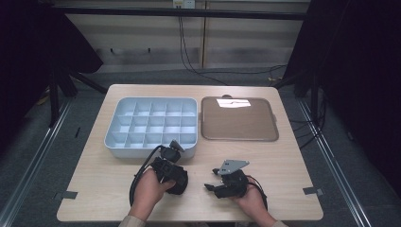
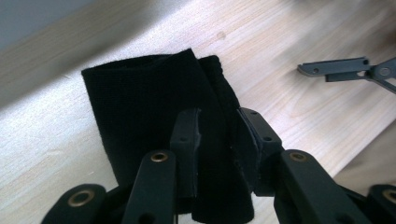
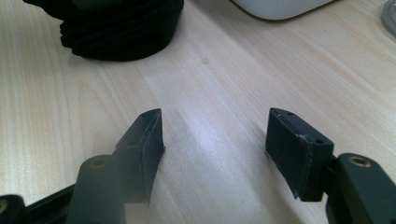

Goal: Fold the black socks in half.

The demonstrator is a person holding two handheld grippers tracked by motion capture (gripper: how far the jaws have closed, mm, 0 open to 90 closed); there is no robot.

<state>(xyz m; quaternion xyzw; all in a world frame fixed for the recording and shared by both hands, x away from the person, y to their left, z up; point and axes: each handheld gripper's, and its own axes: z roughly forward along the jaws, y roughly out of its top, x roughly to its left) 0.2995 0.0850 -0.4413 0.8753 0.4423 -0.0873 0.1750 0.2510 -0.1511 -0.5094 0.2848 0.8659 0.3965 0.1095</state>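
we find no brand, label or readable writing on anything here.

our left hand [image 1: 150,188] comes in from the near edge of the table [image 1: 283,161] and holds the left tongs [image 1: 173,150] pointing away toward the far edge, tipped down at the front wall of the light blue compartment box [image 1: 118,142]. in the left gripper view a folded black cloth [image 2: 154,121] lies on the wood under these tongs, and a fold of it runs up between the two black jaws. the pads sit close on either side of that fold, but we cannot tell whether they press it. in the high view the cloth shows as a dark bundle [image 1: 178,182] just right of our left hand, near the near edge.

our right hand [image 1: 253,201] rests near the near edge, right of the middle, with the right tongs [image 1: 211,179] lying about level and aimed leftward at the cloth. their jaws stand released, wide apart, with bare wood between them. the cloth lies well ahead of them [image 3: 121,32].

a brown tray [image 1: 239,120] sits just right of the box, toward the far edge, with a bright glare on it. dark strips of tape [image 1: 313,191] mark the near corners.
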